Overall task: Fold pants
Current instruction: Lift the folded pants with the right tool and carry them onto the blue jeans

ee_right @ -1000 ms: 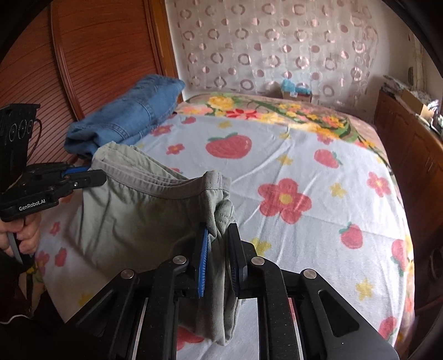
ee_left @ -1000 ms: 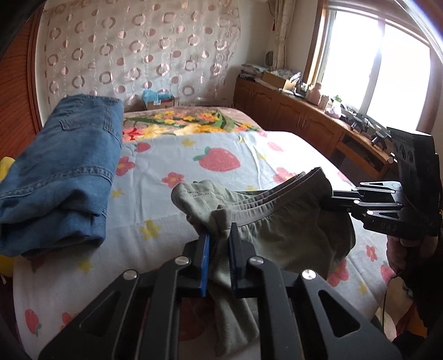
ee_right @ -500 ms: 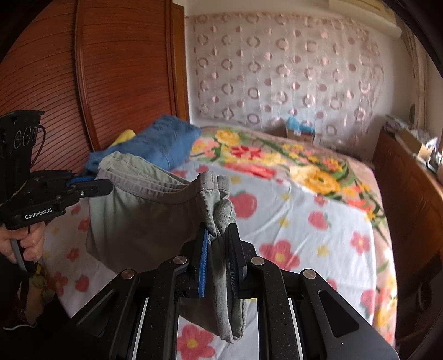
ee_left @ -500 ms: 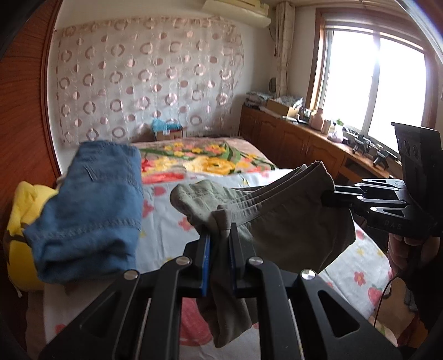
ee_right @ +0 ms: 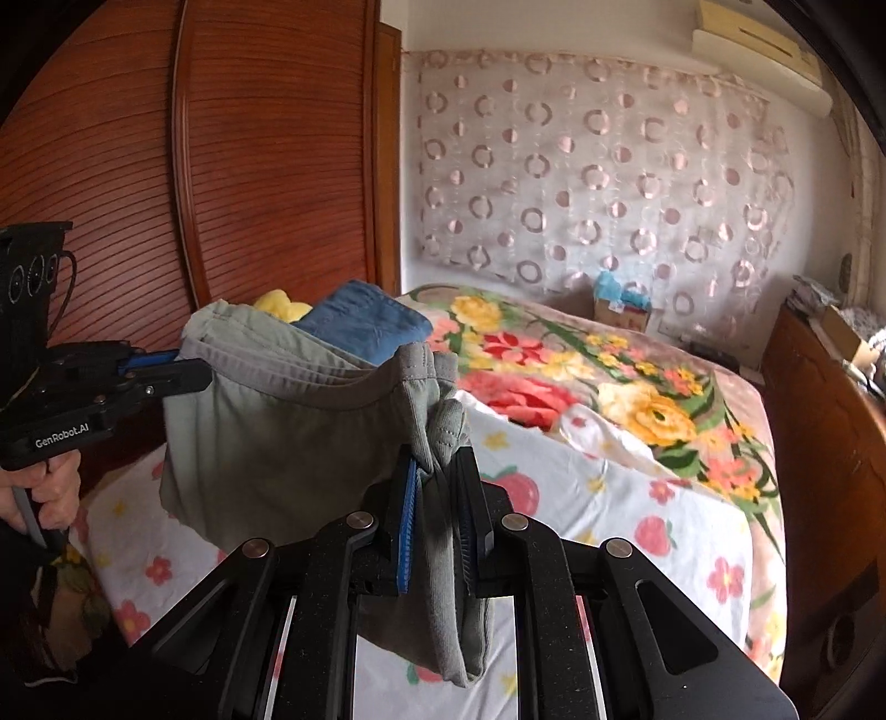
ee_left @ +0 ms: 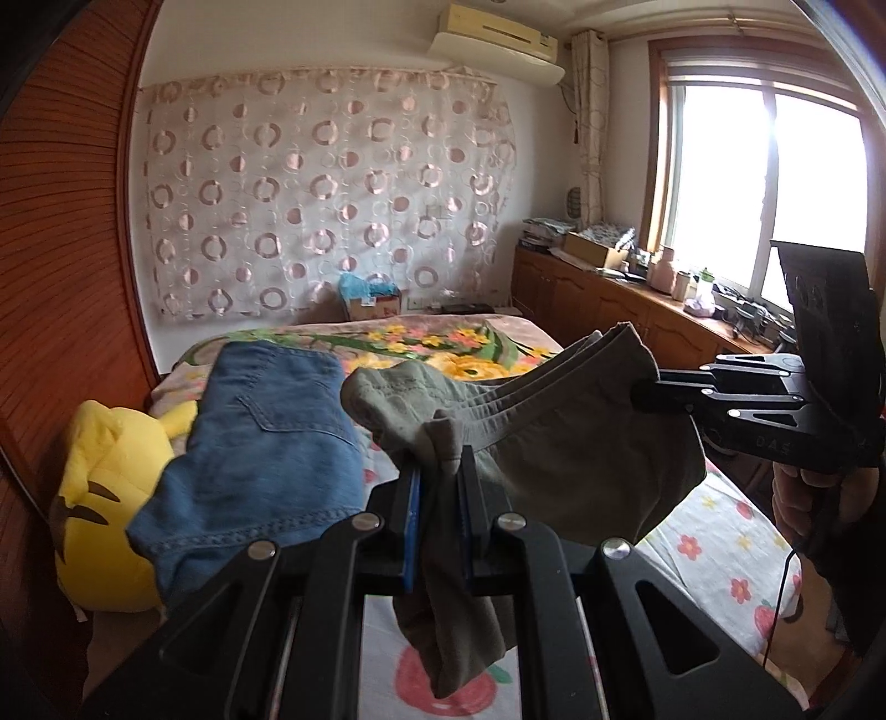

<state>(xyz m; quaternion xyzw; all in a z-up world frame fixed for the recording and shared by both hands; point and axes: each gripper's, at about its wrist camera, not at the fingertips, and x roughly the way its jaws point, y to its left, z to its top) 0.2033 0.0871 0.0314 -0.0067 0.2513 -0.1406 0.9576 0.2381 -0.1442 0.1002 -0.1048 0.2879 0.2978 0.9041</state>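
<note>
Aloft, grey-green pants (ee_left: 581, 443) hang between both grippers.
Left gripper (ee_left: 438, 487) and right gripper (ee_right: 437, 487) each clamp the waistband.

Two grippers are showing: the left gripper (ee_left: 437, 487) and the right gripper (ee_right: 437, 487), each pinching the same one pair of grey-green pants (ee_left: 559, 443). One folded pair of blue jeans (ee_left: 266, 459) is lying on the near left of the one bed (ee_left: 720, 554), and one yellow plush toy (ee_left: 99, 498) is sitting left of it. One cardboard box (ee_left: 371, 302) is standing at the far end. One window (ee_left: 758, 183) is glowing on the right, and one air conditioner (ee_left: 498, 39) is hanging above the one patterned curtain (ee_left: 326, 194).
</note>
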